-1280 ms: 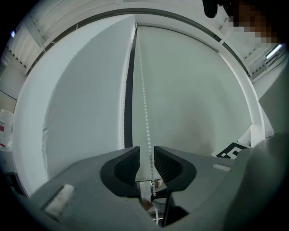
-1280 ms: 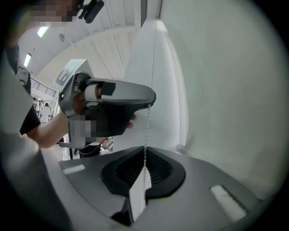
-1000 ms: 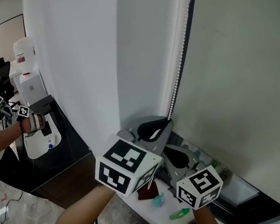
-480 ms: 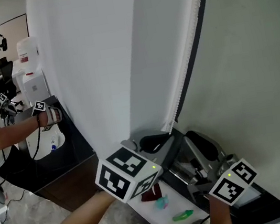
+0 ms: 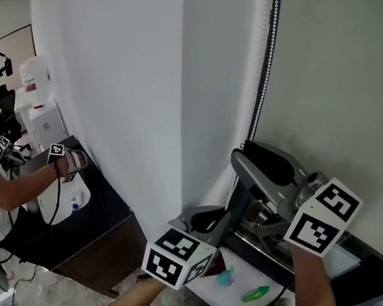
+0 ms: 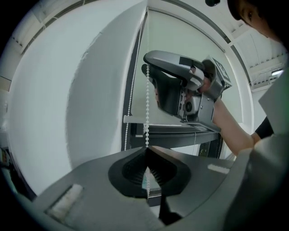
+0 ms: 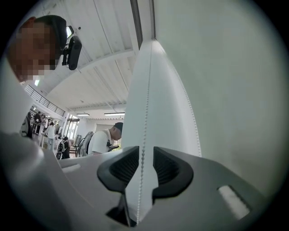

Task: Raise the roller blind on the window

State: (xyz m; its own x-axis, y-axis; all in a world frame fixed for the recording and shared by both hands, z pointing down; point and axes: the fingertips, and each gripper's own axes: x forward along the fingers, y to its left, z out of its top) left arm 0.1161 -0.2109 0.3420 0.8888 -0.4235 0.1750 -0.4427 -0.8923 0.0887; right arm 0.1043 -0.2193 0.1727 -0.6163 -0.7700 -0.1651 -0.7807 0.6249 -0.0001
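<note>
White bead chain (image 6: pixel 146 117) beside blind (image 6: pixel 81 90) edge, pinched in left tool (image 6: pixel 146 152).

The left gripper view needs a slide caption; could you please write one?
Left gripper clamped on the bead chain beside the white roller blind.

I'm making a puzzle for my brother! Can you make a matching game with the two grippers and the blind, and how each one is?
1 left gripper
2 right gripper
3 roller blind

a jaws apart around the bead chain
b hanging down, pale grey-green
c shut on the bead chain

Pairs: 1-c, 2-a, 3-b. The right gripper's jaws have just been opening.
</note>
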